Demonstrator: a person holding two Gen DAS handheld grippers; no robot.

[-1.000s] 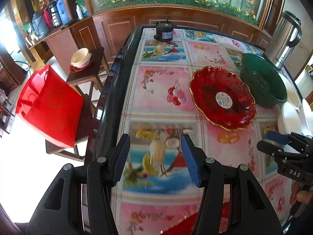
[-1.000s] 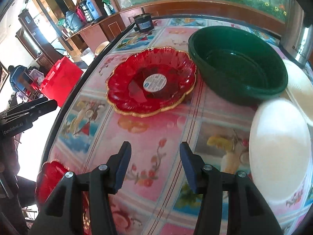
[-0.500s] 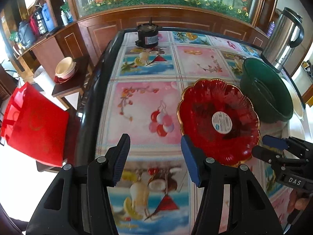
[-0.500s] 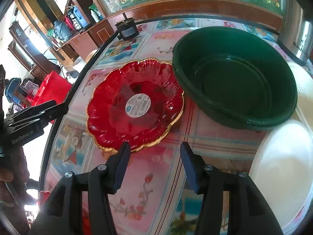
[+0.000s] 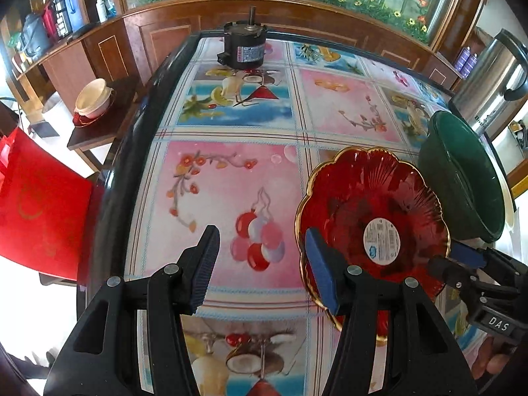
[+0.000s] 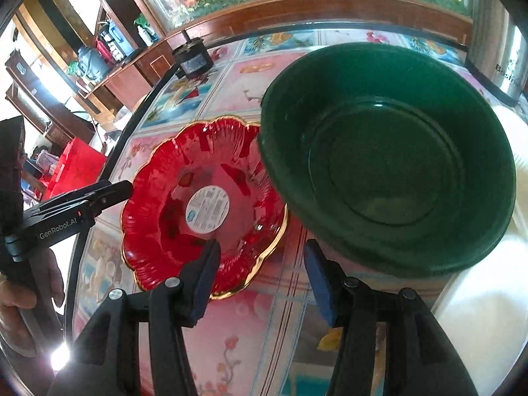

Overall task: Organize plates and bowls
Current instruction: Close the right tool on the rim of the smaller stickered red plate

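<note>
Since the earlier frames both grippers have closed in on the red plate (image 5: 373, 217), which now fills the lower right of the left wrist view and the centre left of the right wrist view instead of lying farther up the table.

The left gripper (image 5: 260, 267) hangs with its jaws partly open and nothing between them; below the gap is only the patterned tablecloth (image 5: 231, 178), and its right-hand pad overlaps the plate's gilt left rim in the picture. The right gripper (image 6: 260, 277) is likewise partly open and empty, its left-hand pad over the plate's near rim, its right-hand pad over cloth just below the green bowl (image 6: 389, 158).

The plate lies flat and face up, scalloped and roughly round with no clear long axis, a white round label at its centre. The green bowl stands upright and mouth up, just beside the plate on its right, its rim overlapping the plate's edge in the right wrist view. White dishes (image 6: 481, 313) sit at the lower right there. A steel kettle (image 5: 488, 89) stands at the upper right, a black motor (image 5: 244, 46) at the table's far end, a red bag (image 5: 36, 204) at the left beyond the table edge.
</note>
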